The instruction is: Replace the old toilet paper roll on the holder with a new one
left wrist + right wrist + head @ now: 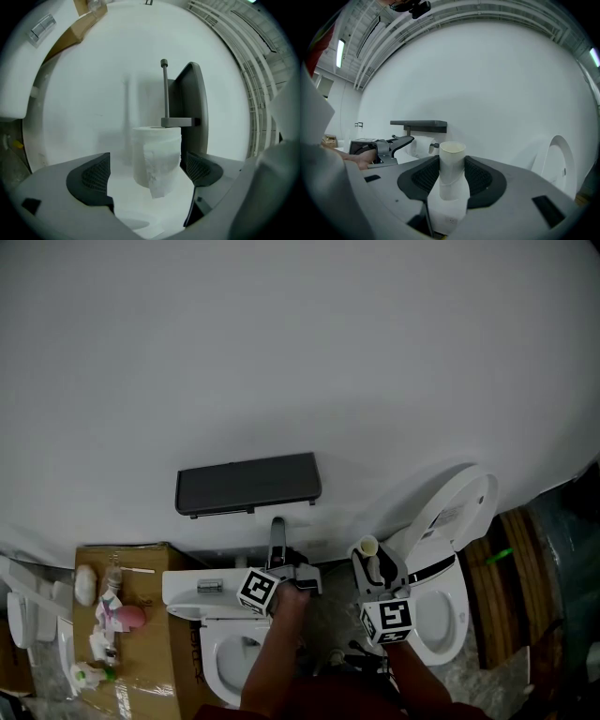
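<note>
The new roll lies along the holder rod, just ahead between the wide-open left fingers, while the right fingers clamp the empty tube.

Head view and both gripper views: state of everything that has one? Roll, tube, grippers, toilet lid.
Left gripper: open, jaws either side of the toilet paper roll, not pinching it.
Toilet paper roll: on the holder, loose end showing.
Right gripper: shut on the cardboard tube.
Cardboard tube: bare, upright.
Toilet lid: raised.
</note>
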A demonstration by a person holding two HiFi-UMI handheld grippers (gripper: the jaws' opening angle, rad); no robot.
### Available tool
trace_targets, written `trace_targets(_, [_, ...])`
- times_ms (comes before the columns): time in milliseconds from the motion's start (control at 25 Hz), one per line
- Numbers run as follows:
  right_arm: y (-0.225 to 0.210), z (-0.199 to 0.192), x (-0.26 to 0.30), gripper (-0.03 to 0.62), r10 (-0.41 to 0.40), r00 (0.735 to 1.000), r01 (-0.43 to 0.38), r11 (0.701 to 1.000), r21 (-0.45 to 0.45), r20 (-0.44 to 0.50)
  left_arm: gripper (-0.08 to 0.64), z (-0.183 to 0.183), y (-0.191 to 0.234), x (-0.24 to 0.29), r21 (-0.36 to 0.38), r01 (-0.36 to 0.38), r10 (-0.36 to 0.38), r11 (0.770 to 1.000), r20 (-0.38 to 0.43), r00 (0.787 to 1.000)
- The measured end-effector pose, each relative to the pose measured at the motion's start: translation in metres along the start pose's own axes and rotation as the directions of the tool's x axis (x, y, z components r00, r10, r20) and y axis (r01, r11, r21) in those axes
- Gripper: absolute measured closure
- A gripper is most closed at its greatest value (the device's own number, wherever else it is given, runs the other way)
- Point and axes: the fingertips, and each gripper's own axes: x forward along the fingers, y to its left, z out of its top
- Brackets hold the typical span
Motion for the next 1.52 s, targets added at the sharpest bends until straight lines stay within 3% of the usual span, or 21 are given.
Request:
trace_targets(440, [0.016, 0.004, -0.005, 0.416, 0.045, 0.999, -0.045, 0.999, 0.004, 0.022, 0.054, -0.009, -0.035, -0.053, -0.031, 0.020, -0.018, 0.999, 0.055, 0.998])
trace_targets(760, [0.025, 0.006, -0.007, 0.416, 0.071, 0.997, -0.071, 0.997, 0.006, 0.030, 0.073, -0.010, -0.053, -0.065, -0.022, 0.064, -0.062, 0.998, 0.047, 0.997])
trace_targets(1000, [0.034, 0.007, -0.006, 0.416, 0.095, 0.995, -0.095, 0.995, 0.003, 0.035, 0.377, -0.007, -0.055, -0.074, -0.011, 0.061, -0.060, 0.998, 0.054, 0.997])
trace_targets(1080, [0.036, 0.006, -0.006, 0.416, 0.101, 0.994, -0.101, 0.995, 0.012, 0.035, 0.532, -0.004, -0.056, -0.076, -0.010, 0.057, -0.056, 0.998, 0.056, 0.997])
trace_targets(1200, [0.039, 0.007, -0.007, 0.416, 0.107, 0.993, -0.108, 0.994, 0.011, 0.039, 0.545, -0.002, -0.061, -0.079, 0.019, 0.066, -0.067, 0.998, 0.049, 0.997])
trace_targets(1280, [0.041, 0.010, -0.007, 0.416, 0.113, 0.993, -0.113, 0.993, 0.010, 0.043, 0.545, 0.000, -0.063, -0.083, 0.093, 0.046, -0.050, 0.995, 0.034, 0.998])
trace_targets(1320, [0.043, 0.011, -0.007, 0.416, 0.116, 0.992, -0.117, 0.993, 0.012, 0.045, 0.545, 0.002, -0.062, -0.085, 0.166, 0.024, -0.028, 0.986, 0.021, 0.999])
trace_targets(1400, [0.046, 0.013, -0.006, 0.416, 0.125, 0.991, -0.126, 0.992, 0.019, 0.049, 0.545, 0.005, -0.064, -0.086, 0.357, 0.001, 0.005, 0.934, -0.016, 1.000])
trace_targets(1480, [0.050, 0.015, -0.006, 0.416, 0.134, 0.990, -0.135, 0.991, 0.021, 0.054, 0.545, 0.004, -0.071, -0.085, 0.537, 0.009, 0.022, 0.844, -0.052, 0.998])
trace_targets(1520, [0.052, 0.016, -0.006, 0.416, 0.138, 0.989, -0.139, 0.990, 0.019, 0.056, 0.545, 0.002, -0.075, -0.084, 0.628, 0.010, 0.040, 0.778, -0.065, 0.997])
